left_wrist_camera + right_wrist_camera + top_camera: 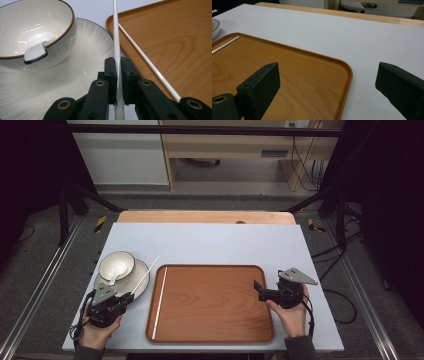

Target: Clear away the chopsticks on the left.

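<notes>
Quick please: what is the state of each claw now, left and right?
Left claw: closed on a thin white plastic chopstick.
Right claw: open, holding nothing.

Glossy white chopstick point(116, 37), wood-grain tray point(175, 45)

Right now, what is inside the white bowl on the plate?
Inside the bowl lies a white spoon, its handle resting on the brown rim, its scoop down in the bowl. The bowl stands on the plate; the plate surface under the bowl is covered.
</notes>
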A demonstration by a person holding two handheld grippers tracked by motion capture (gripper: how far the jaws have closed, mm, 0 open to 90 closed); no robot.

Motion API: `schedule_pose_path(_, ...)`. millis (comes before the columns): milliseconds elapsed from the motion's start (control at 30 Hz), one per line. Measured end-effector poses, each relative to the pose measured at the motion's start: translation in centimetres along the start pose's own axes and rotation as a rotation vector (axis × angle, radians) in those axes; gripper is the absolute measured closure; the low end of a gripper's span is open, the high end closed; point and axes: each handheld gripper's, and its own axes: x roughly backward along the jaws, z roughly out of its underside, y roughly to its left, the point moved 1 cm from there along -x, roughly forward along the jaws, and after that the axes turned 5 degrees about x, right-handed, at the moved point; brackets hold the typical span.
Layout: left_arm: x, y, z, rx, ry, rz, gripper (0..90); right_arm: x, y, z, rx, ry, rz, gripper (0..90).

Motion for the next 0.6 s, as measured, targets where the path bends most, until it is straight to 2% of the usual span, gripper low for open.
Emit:
schedule_pose_path(467,-0.1,-3.4,-0.1,0.04,-0.069,-0.039,83.9,0.0,0.0,0.0,-0.001,-0.002,0.002,5.8)
schedule_pose_path(600,-0.2,-4.1,-0.3,0.064,-0.089,-0.06,83.9,0.1,0.0,0.0,-0.007,-0.005,0.003,5.8)
